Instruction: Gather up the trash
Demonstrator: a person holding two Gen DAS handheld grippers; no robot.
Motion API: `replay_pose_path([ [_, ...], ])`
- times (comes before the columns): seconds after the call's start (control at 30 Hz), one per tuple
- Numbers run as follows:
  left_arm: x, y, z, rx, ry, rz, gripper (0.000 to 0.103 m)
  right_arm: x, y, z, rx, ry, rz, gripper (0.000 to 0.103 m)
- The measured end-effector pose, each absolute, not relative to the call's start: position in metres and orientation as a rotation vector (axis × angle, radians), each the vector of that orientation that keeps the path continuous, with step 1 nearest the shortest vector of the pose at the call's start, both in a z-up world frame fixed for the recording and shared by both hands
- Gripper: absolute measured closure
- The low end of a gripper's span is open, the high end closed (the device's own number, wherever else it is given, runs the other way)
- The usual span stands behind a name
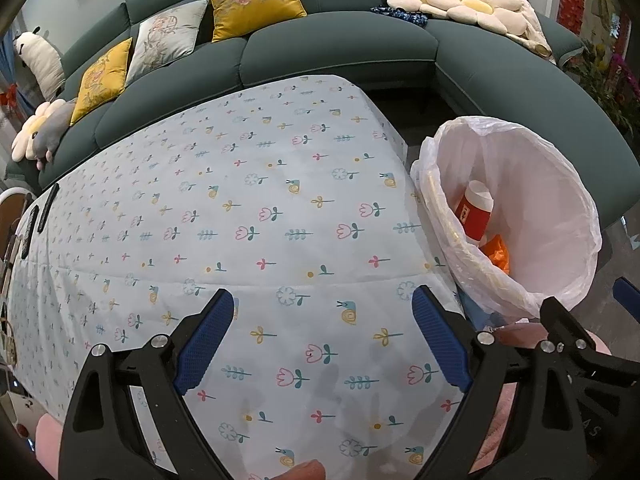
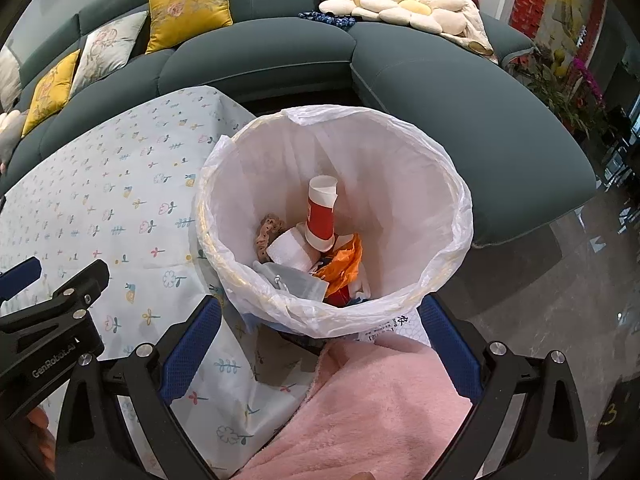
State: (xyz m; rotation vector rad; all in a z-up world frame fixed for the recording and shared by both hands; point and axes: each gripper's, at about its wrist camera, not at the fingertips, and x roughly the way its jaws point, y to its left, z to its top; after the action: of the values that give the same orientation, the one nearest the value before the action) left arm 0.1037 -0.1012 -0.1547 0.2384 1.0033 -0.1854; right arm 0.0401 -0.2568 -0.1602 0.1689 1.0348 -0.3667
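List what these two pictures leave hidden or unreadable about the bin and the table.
- Bin bottom, right wrist view: covered by cup, orange wrapper and other trash.
- Bin's base, both views: hidden behind pink fabric.
- Dark objects on the table's far-left edge, left wrist view: too distorted to identify.

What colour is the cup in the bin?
Red and white cup, clearest in the right wrist view.

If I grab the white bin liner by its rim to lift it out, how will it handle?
The white bin liner looks thin and translucent, so it will probably be floppy and collapse inward. Its crinkled overhang suggests slippery film that may slide between the pads. The load, a red paper cup and a tissue roll, looks light, so tearing seems unlikely.
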Motion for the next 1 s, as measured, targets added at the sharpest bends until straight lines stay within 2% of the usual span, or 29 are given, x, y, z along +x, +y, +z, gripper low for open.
replay_pose_path([
  [1.0,0.101,-0.1004,-0.1519,0.242,0.982,-0.17,0.017,0.041,-0.2512,-0.1617,0.138,1.04,-0.37,0.007],
])
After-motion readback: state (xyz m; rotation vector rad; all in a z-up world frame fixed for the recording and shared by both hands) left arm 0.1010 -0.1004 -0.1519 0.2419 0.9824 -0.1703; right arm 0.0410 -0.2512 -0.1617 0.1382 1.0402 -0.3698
